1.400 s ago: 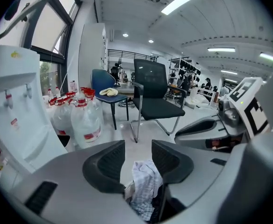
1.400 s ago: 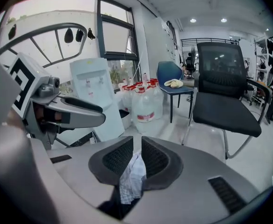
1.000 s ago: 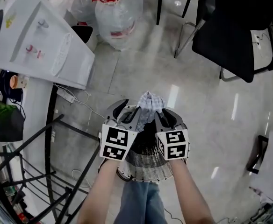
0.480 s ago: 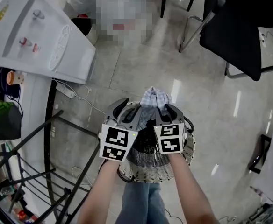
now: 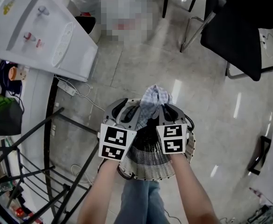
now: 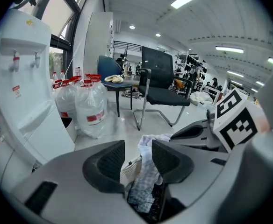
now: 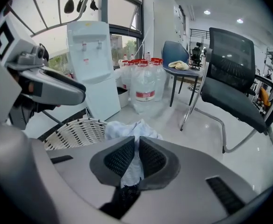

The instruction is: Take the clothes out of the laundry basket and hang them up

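Head view, looking down: both grippers are over a white woven laundry basket (image 5: 150, 169) on the pale floor (image 5: 127, 73). A bunched blue-checked cloth (image 5: 156, 94) stands above the basket's far rim between them.

Right gripper (image 7: 136, 148): the jaws have just been closing and now pinch a fold of the cloth between the ribbed pads.

Left gripper (image 6: 137, 153): the jaws are held apart, with the cloth hanging in the gap beside the pad nearer the right gripper. Whether the cloth presses on that pad is uncertain.

Background: water dispenser (image 5: 38, 31) at left, black office chair (image 5: 234, 36) at upper right.
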`<state>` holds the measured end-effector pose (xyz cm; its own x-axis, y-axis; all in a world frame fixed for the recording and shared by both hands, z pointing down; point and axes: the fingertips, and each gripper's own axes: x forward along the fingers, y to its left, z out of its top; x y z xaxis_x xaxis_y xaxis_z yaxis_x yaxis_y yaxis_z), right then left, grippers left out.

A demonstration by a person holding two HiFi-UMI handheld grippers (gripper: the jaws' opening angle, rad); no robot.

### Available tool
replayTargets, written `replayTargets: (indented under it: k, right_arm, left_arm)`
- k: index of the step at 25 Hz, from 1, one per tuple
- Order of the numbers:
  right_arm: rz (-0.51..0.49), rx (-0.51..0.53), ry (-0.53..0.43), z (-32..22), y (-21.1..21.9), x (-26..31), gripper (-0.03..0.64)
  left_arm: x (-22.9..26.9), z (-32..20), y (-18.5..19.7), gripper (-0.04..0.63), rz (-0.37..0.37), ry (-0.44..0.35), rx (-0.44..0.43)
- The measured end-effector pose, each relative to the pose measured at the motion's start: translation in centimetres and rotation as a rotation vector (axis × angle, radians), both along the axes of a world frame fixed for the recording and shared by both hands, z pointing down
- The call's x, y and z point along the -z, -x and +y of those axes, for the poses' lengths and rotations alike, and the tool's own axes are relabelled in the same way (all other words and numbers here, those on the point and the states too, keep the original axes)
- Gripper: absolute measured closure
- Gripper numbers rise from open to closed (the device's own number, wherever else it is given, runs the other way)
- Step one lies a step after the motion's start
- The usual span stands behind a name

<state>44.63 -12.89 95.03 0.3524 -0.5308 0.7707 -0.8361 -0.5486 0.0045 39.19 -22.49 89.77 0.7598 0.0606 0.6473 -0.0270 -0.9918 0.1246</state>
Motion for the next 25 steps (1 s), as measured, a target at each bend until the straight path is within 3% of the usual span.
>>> replayTargets:
  k: [11, 25]
  right_arm:
    - [0.042, 0.018, -0.238, 0.3, 1.2, 10.5, 0.584]
    - [0.111, 0.065, -0.408, 4.3, 5.1, 25.6, 0.588]
  left_arm:
    - [3.8, 1.8, 3.3, 0.403, 0.002, -0.009, 0.017]
    - [10.9, 6.0, 9.4, 0.403, 0.014, -0.016, 0.052]
